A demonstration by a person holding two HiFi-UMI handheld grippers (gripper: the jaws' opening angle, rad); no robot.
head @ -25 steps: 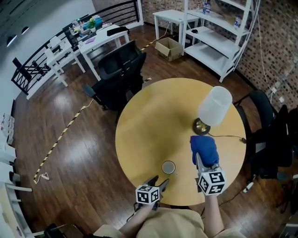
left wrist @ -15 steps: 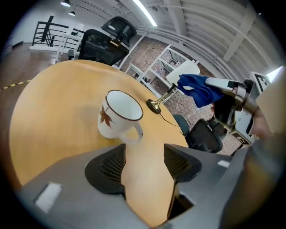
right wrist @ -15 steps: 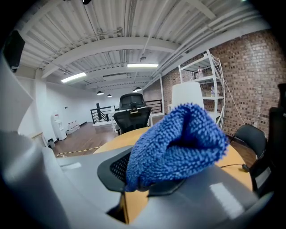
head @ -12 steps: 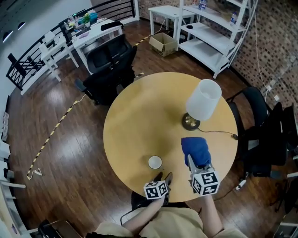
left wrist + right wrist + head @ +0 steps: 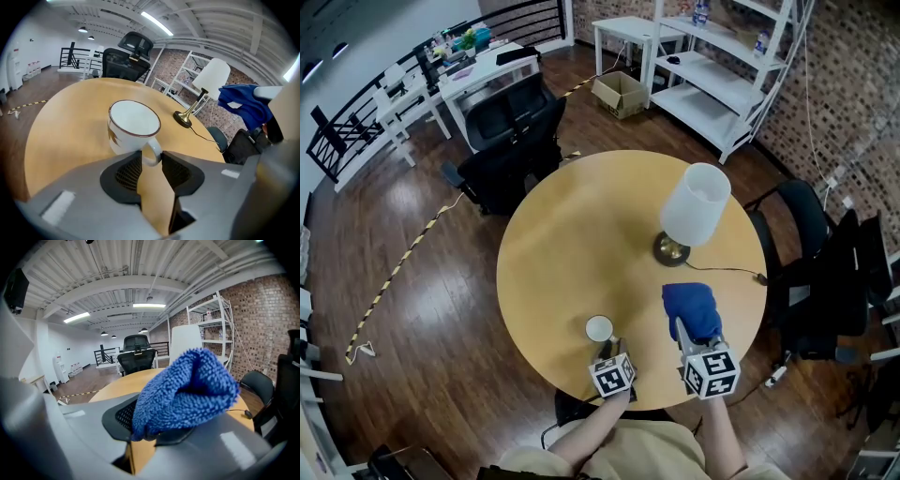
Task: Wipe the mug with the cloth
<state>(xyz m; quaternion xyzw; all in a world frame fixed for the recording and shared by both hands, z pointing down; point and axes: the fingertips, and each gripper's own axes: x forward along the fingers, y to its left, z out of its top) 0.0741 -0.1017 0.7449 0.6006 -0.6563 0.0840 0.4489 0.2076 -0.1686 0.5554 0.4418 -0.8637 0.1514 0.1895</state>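
Observation:
A white mug (image 5: 599, 328) with a dark rim stands upright on the round wooden table (image 5: 572, 234), near its front edge. In the left gripper view the mug (image 5: 133, 124) turns its handle toward me, and the handle sits between the jaws. My left gripper (image 5: 151, 157) is closing, and both pads touch the handle. In the head view the left gripper (image 5: 610, 349) sits just behind the mug. My right gripper (image 5: 682, 328) is shut on a blue fluffy cloth (image 5: 692, 309), held above the table to the mug's right. The cloth (image 5: 187, 390) bulges out over the jaws of the right gripper (image 5: 159, 427).
A table lamp (image 5: 694, 206) with a white shade and brass base stands behind the cloth, and its cord (image 5: 727, 272) trails right. Black office chairs (image 5: 511, 136) stand beyond the table's far side and another at the right. White shelving (image 5: 722, 84) lines the brick wall.
My left gripper moved forward up to the mug and its jaws narrowed around the handle. The right gripper kept the cloth and stayed beside it. The head view shifted.

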